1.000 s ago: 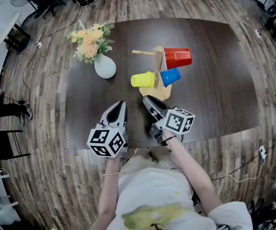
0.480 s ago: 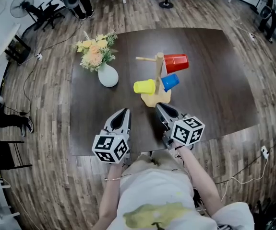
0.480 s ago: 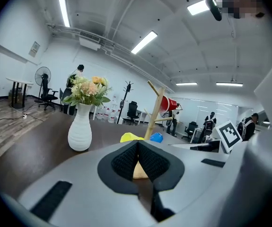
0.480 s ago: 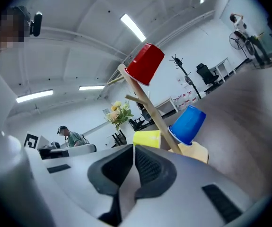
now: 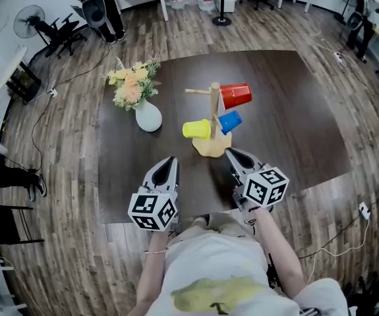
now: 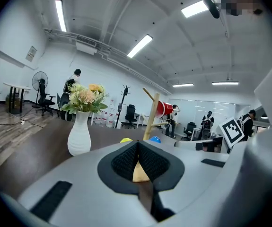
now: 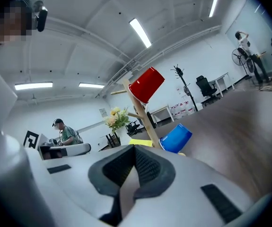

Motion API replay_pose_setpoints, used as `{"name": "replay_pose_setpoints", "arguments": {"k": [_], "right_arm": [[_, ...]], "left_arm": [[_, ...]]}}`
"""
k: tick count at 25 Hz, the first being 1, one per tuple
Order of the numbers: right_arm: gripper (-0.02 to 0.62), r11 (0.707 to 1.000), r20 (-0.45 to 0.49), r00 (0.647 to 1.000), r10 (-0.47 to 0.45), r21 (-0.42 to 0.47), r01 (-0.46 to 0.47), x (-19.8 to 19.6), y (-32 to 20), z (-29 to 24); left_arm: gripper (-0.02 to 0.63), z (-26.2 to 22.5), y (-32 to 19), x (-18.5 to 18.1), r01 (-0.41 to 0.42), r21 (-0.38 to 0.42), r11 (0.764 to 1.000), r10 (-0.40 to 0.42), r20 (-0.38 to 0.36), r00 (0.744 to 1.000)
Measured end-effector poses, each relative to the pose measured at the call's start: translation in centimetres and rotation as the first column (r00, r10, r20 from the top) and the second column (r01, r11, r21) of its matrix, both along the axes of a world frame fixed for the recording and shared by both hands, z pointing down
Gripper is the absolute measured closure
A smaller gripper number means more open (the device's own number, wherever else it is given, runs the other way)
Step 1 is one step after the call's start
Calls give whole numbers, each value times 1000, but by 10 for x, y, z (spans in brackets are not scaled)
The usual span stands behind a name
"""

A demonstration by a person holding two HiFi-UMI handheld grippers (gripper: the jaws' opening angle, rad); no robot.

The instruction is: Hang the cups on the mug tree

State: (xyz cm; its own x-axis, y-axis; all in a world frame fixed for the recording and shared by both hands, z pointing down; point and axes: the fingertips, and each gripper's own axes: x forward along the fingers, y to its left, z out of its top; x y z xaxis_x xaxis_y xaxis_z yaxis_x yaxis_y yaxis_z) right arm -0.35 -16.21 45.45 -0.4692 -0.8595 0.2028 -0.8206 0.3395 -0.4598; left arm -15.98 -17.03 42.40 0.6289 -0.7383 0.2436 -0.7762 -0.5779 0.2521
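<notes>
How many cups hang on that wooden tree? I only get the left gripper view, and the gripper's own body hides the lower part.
Observer: Three. The head view shows a red cup, a yellow cup and a blue cup on the mug tree.
Operator: What does the tree stand on?
Observer: A flat wooden base, resting on the dark table.
Operator: And the other gripper?
Observer: The right gripper points toward that base, not touching it; its jaws have just closed, with nothing between them.

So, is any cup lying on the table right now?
No, the red cup, yellow cup and blue cup all hang on the mug tree.
</notes>
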Motion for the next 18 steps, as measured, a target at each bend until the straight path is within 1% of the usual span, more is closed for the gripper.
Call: {"name": "replay_pose_setpoints", "arguments": {"k": [5,9,14,18], "right_arm": [[574,999,-43,998,47,27,-46,16,7,-9],[574,994,-100,992,80,81,-72,24,10,-21],[574,987,-164,981,102,137,-80,26,10,-32],[574,984,-204,973,106,162,-74,23,9,-36]], "left_arm": [[583,-8,1,-3,-4,28,1000,4,3,1000],[583,-12,3,-6,5,41,999,-5,10,1000],[583,-15,4,-10,24,59,998,-25,11,1000],[583,-17,4,-13,33,72,997,-34,11,999]]}}
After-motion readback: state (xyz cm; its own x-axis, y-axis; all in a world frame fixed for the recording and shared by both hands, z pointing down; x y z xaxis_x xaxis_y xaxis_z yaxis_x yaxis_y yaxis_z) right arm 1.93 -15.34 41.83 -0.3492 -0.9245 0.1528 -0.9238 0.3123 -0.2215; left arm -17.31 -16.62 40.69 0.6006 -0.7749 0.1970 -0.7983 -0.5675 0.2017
